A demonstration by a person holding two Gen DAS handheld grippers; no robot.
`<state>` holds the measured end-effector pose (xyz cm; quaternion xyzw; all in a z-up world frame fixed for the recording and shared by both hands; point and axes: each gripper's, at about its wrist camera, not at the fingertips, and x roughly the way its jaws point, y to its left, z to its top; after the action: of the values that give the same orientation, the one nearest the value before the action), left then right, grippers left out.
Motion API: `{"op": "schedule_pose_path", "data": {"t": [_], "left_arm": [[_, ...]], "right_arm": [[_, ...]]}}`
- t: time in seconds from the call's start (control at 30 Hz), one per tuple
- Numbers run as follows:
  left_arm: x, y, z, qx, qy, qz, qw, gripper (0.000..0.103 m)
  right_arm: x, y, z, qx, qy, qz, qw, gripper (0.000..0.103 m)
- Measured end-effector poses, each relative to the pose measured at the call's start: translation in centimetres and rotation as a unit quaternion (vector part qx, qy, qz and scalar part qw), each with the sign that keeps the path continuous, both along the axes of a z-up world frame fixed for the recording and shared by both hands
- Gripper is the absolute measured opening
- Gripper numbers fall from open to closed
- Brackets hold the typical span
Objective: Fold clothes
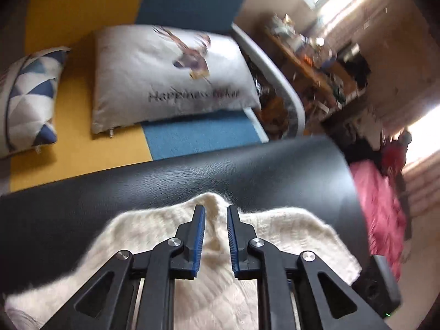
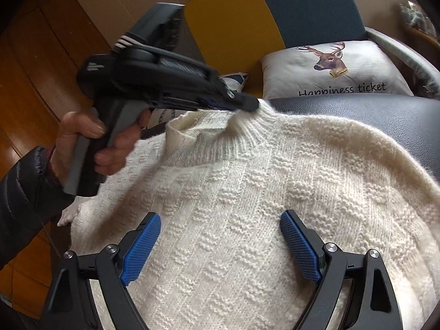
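A cream knitted sweater [image 2: 247,192] lies spread on a black leather surface [image 2: 371,110]. In the right wrist view my left gripper [image 2: 251,104] is at the ribbed collar [image 2: 247,134] and pulls it up into a peak. In the left wrist view the left gripper [image 1: 216,209] has its jaws narrowly apart with a ridge of the sweater [image 1: 214,225] between them. My right gripper [image 2: 220,221] is wide open and empty, just above the sweater's chest.
Behind the black surface [image 1: 247,170] is a yellow and blue sofa [image 1: 82,5] with a deer cushion [image 1: 170,74] and a triangle-pattern cushion [image 1: 27,101]. A cluttered wooden table [image 1: 316,63] and a pink cloth [image 1: 379,209] are at the right. Wooden floor [image 2: 33,63] is at the left.
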<state>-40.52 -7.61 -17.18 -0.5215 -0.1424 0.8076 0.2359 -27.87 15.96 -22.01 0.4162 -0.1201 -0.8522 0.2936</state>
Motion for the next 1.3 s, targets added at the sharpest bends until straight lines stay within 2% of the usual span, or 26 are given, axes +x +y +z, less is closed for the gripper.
{"op": "schedule_pose_path", "data": {"t": [0.07,0.13,0.23,0.27,0.33,0.4,0.47,0.63,0.77,0.83,0.93,1.0,1.07,1.13,1.3], "left_arm": [[2.1,-2.2,1.1,0.005,0.018,0.026,0.9995,0.015],[5.3,-3.8,1.1,-0.007,0.036,0.039,0.9986,0.016],[9.3,-5.7,0.8,-0.036,0.061,0.059,0.9958,0.016],[9.9,-6.1,0.6,-0.037,0.061,0.061,0.9956,0.016],[10.9,-6.7,0.1,-0.041,0.062,0.063,0.9952,0.016],[11.4,-6.8,-0.4,-0.053,0.068,0.060,0.9944,0.016],[11.7,-6.8,-1.0,-0.064,0.069,0.055,0.9941,0.016],[12.3,-6.7,-3.3,-0.071,0.056,0.043,0.9950,0.016],[13.3,-7.0,-4.2,-0.057,0.076,0.057,0.9938,0.015],[13.5,-6.9,-4.3,-0.060,0.081,0.059,0.9932,0.015],[13.4,-6.8,-4.3,-0.063,0.079,0.061,0.9930,0.015],[13.1,-7.0,-4.1,-0.057,0.070,0.062,0.9940,0.014],[12.5,-7.5,-3.4,-0.038,0.058,0.062,0.9956,0.015],[11.8,-8.2,-2.7,-0.014,0.060,0.068,0.9958,0.015],[9.1,-7.4,-2.2,-0.034,0.065,0.064,0.9953,0.015]], "right_arm": [[-0.1,0.3,0.0,-0.011,-0.004,-0.002,1.000,0.090],[-0.3,0.7,0.4,-0.022,-0.023,-0.004,0.999,0.090],[-1.7,0.9,2.5,-0.093,-0.052,0.008,0.994,0.090],[-2.3,0.7,3.6,-0.128,-0.051,0.021,0.990,0.090],[-4.5,-0.9,5.2,-0.166,-0.058,0.043,0.983,0.090],[-7.0,-2.8,6.0,-0.199,-0.078,0.063,0.975,0.096],[-9.7,-4.9,5.7,-0.213,-0.116,0.074,0.967,0.101],[-14.3,-9.1,2.8,-0.188,-0.194,0.071,0.960,0.101],[-16.5,-12.4,0.7,-0.223,-0.235,0.101,0.941,0.101],[-17.5,-13.6,0.5,-0.245,-0.228,0.098,0.937,0.103],[-18.9,-14.0,-0.3,-0.263,-0.218,0.060,0.938,0.103],[-19.2,-14.3,-0.3,-0.245,-0.215,0.056,0.944,0.101],[-19.0,-14.4,0.5,-0.208,-0.209,0.058,0.954,0.101],[-18.7,-13.6,1.4,-0.203,-0.201,0.058,0.956,0.101],[-15.7,-9.0,3.2,-0.198,-0.172,0.052,0.964,0.102]]}}
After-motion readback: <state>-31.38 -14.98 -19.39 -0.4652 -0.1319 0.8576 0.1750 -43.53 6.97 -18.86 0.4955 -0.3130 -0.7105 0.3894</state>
